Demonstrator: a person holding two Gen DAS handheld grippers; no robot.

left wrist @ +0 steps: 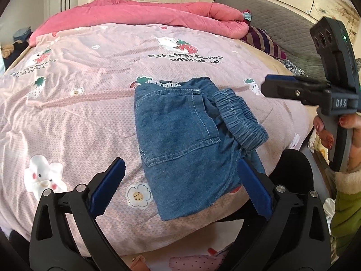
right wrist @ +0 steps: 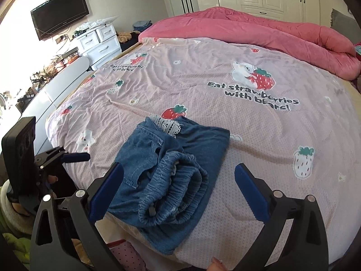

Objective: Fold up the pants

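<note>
Lying folded near the bed's near edge, the denim pants showed their elastic waistband on top. Both the left hand-held gripper and the right hand-held gripper hung spread wide above them, pinching nothing.

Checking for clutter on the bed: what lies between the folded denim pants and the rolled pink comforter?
Only the printed bedsheet lies between the denim pants and the pink comforter, as the right wrist view shows best.
</note>
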